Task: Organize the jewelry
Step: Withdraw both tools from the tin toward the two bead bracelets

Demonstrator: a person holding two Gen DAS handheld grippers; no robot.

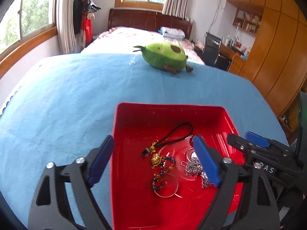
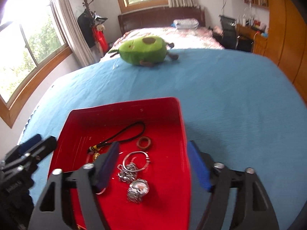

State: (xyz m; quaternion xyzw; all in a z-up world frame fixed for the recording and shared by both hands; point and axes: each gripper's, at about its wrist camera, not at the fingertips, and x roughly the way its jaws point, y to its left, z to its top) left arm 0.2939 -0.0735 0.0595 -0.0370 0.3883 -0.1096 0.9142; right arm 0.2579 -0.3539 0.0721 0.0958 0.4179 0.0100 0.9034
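A blue-clothed tabletop (image 1: pixel 76 99) is filling a bedroom, an avocado plush toy (image 1: pixel 165 58) lying at its far edge. A red tray (image 1: pixel 168 118) is sitting near — holding a bead bracelet (image 1: pixel 163 169), a wristwatch (image 2: pixel 138 188) and a black cord charm (image 1: pixel 163 140). The left hand-held gripper (image 1: pixel 153 161) and right hand-held gripper (image 2: pixel 153 164) are both gaping wide, straddling the tray's side walls, gripping nothing.

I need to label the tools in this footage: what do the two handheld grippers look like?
Both match. The left gripper and right gripper have matte black plastic linkage arms with triangular cut-outs, silver pivot screws, and flat blue pads on the fingers. White letters mark the right gripper's body. No hands or sleeves show.
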